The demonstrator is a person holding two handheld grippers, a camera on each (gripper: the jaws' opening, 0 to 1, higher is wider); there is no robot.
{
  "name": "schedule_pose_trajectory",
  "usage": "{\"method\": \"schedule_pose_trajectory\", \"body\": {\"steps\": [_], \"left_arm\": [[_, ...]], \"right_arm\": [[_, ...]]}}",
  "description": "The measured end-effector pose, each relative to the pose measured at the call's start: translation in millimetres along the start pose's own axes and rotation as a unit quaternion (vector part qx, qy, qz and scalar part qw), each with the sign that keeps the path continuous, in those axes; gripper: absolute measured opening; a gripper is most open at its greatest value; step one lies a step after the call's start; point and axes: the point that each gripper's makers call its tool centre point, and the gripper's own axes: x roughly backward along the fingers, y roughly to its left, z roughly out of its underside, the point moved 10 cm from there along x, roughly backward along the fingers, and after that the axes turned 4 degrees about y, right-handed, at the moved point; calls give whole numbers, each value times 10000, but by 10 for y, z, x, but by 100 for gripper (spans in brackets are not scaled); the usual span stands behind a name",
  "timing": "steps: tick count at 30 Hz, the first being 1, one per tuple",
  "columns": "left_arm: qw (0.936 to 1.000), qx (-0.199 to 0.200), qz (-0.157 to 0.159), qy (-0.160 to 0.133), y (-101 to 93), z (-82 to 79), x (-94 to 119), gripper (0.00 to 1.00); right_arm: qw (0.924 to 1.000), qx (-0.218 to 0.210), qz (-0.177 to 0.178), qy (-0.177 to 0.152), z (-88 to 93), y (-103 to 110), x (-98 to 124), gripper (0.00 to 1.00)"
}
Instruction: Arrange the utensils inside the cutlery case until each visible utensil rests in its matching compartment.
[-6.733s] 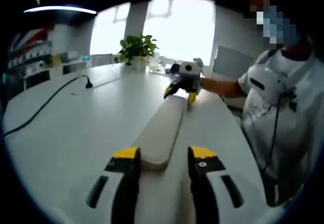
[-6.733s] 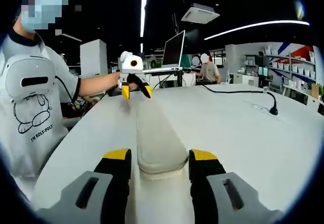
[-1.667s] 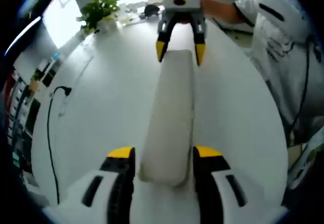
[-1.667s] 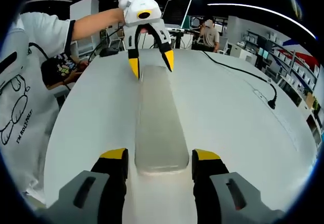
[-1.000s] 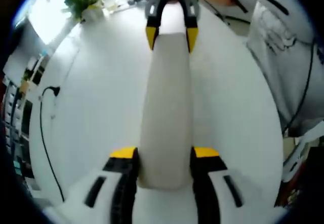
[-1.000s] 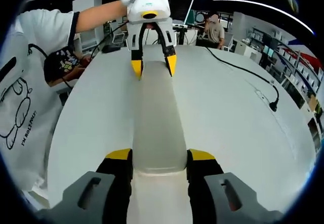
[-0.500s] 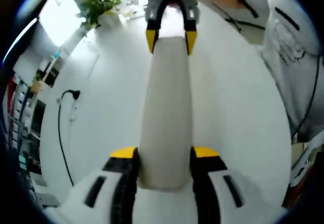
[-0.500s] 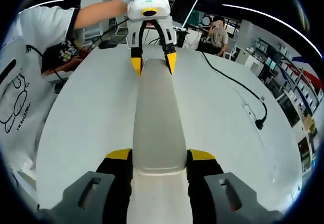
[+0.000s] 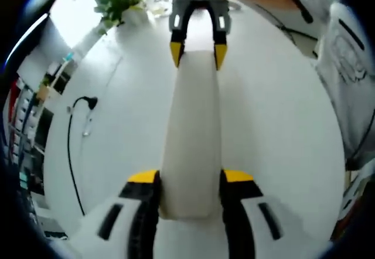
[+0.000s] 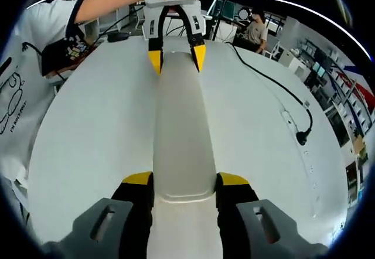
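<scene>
Where the long, closed cutlery case (image 9: 193,136) runs from 6 o'clock up to 12 o'clock in the left gripper view, the left gripper (image 9: 191,178) clamps its near end, both yellow-tipped jaws pressed against the case's sides. At 12 o'clock the right gripper (image 9: 196,49) pinches the far end the same way. In the right gripper view, the right gripper (image 10: 184,181) grasps the near end of the case (image 10: 179,127) and the left gripper (image 10: 176,53) holds the far end. The case lies along the white table (image 10: 88,112). A black power cable (image 9: 70,147) trails at 9 o'clock in the left gripper view.
</scene>
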Motion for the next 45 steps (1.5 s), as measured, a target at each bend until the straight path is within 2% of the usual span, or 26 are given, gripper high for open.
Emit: {"method": "schedule_pose_trajectory", "body": {"steps": [4, 11, 17, 19, 21, 25, 26, 30, 31, 33, 35, 37, 40, 42, 44, 45], "left_arm": [[9999, 109, 22, -72, 69, 45, -75, 43], [9997, 215, 120, -8, 135, 102, -199, 43], [9995, 262, 190, -28, 91, 53, -201, 43], [9995, 245, 203, 18, 93, 48, -209, 43], [9995, 255, 205, 47, 92, 46, -215, 43], [9993, 303, 222, -10, 99, 67, -228, 44], [9992, 334, 225, -32, 97, 72, -232, 44], [9993, 317, 136, -158, 82, 94, -229, 47], [9997, 151, -56, -189, 86, 104, -207, 50], [9996, 184, -128, -146, 75, 130, -146, 58], [9985, 270, -266, -384, 90, 121, -49, 59], [9962, 373, -420, -668, 75, 117, 115, 60], [9911, 494, -633, -1058, -8, 143, 360, 60], [9859, 666, -795, -1313, -82, 185, 499, 60], [9810, 789, -892, -1532, -222, 233, 618, 60], [9790, 877, -771, -1669, -313, 257, 650, 58]], "right_arm": [[10000, -19, -57, -14, 27, -57, -68, 42], [9998, -66, -158, 78, 29, -97, -129, 42], [9988, -259, -414, -69, 61, -131, -159, 43], [9968, -504, -591, -186, 79, -131, -187, 44], [9964, -496, -573, -386, 118, -141, -196, 44], [9962, -502, -519, -482, 149, -140, -199, 45], [9961, -499, -525, -512, 153, -132, -198, 46], [9959, -580, -529, -452, 177, -80, -159, 68], [9962, -588, -494, -406, 195, -82, -136, 68], [9964, -641, -372, -419, 258, -92, -64, 68], [9942, -878, -167, -603, 305, -106, 34, 68], [9895, -1060, 93, -973, 322, -118, 164, 68], [9770, -1333, 391, -1620, 344, -58, 404, 67], [9729, -1367, 529, -1791, 375, 7, 530, 63], [9734, -1295, 638, -1780, 413, 105, 636, 55], [9720, -1278, 720, -1834, 426, 154, 675, 54]]}}
